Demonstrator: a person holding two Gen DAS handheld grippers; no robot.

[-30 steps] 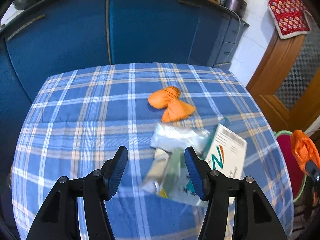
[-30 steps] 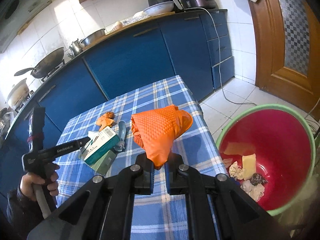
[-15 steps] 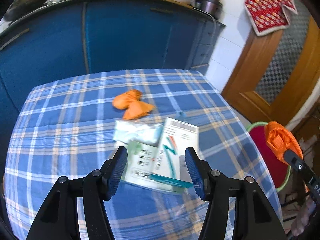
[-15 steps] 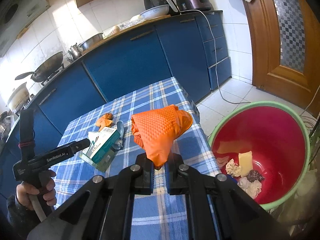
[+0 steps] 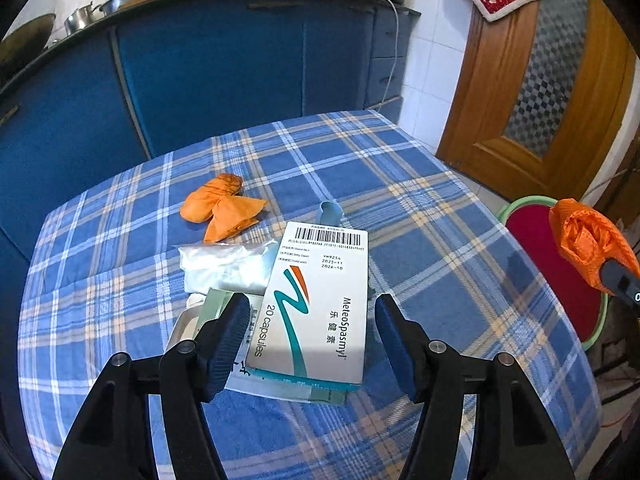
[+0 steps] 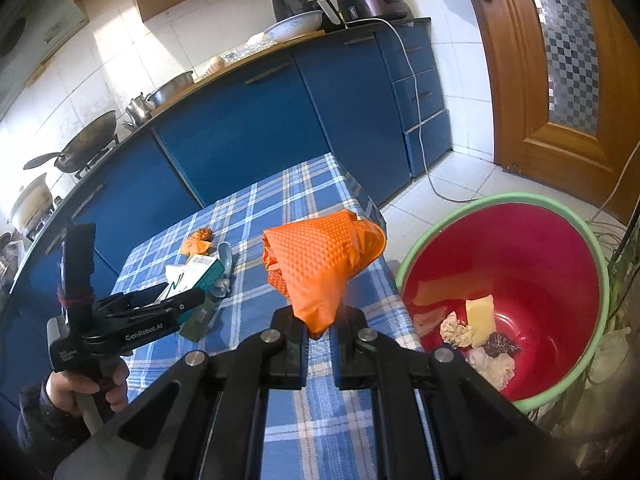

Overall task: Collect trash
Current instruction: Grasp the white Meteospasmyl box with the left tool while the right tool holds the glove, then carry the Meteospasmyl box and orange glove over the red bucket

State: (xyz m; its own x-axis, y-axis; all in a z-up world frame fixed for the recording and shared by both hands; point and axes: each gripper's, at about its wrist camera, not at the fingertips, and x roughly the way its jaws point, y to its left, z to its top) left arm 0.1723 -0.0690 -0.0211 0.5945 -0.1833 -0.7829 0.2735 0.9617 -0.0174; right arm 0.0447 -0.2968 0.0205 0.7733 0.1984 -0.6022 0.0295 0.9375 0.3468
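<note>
Swung rightward over the table since a second ago, left gripper (image 5: 312,338) now poised above the white medicine box (image 5: 316,304), jaws just widened and standing apart, one pad on each side of the box with clear gaps, nothing pressed. Box lying flat on a second, greenish carton (image 5: 280,388) on the blue plaid tablecloth (image 5: 400,168); just beyond the left pad, a crumpled clear plastic bag (image 5: 226,266); farther out, a wadded orange glove (image 5: 220,208) and a pale blue strip (image 5: 330,212) peeking past the box's far end. Right gripper (image 6: 318,342) clamped shut on another orange glove (image 6: 320,260), held in the air over the table's near edge, much as before. Off the table's right side, on the floor, a red basin with a green rim (image 6: 560,240) holding a yellow scrap (image 6: 480,314) and crumpled paper (image 6: 458,330). Seen from the right wrist, a hand (image 6: 86,390) gripping the left tool's handle. Behind, blue cabinets (image 6: 240,128) under a counter with pots, and a wooden door (image 5: 532,92).
</note>
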